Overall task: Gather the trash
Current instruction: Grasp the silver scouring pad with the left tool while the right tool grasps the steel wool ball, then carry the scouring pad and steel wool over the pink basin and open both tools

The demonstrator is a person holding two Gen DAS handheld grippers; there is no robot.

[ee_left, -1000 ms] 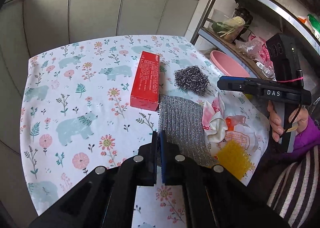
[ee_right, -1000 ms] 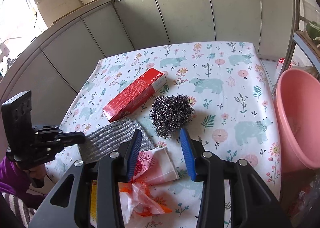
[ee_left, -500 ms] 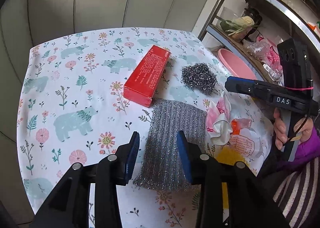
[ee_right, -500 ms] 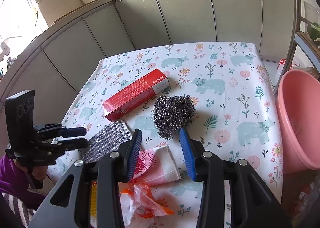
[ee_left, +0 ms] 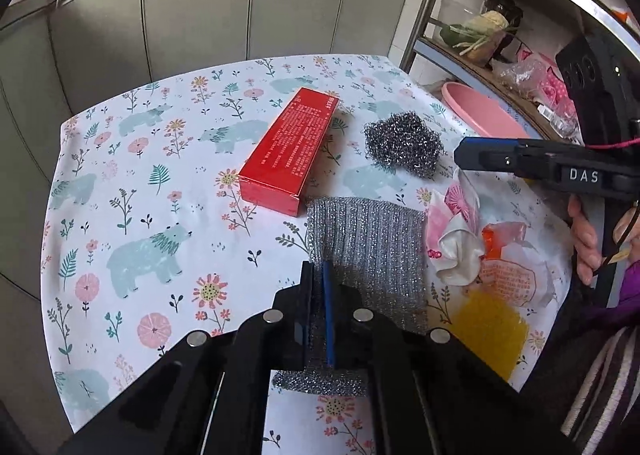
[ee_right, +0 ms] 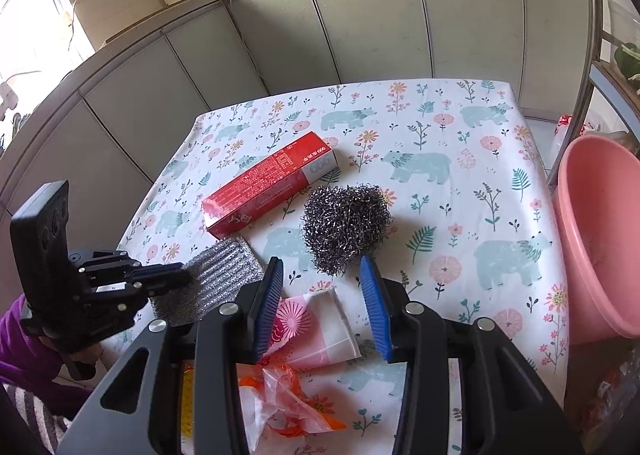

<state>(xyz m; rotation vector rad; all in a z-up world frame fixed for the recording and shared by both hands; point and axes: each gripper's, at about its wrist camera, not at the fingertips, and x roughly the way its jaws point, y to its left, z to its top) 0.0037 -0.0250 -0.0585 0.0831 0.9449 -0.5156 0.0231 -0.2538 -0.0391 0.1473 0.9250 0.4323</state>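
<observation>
On floral cloth: silver mesh pad (ee_left: 372,239), pinched by left hand-held gripper (ee_left: 318,275).

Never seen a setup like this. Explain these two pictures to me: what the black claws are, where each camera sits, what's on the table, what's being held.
No robot here: a person holds a two-finger claw in each hand, each with a camera looking along its fingers. In the left camera's picture, the left gripper is shut on the near edge of a silver scouring cloth. In the right camera's picture, the right gripper stands open and empty above a pink wrapper. On the flowered tablecloth also lie a red box, a steel-wool scourer, a crumpled plastic bag and a yellow sponge. A pink basin sits beside the table.
</observation>
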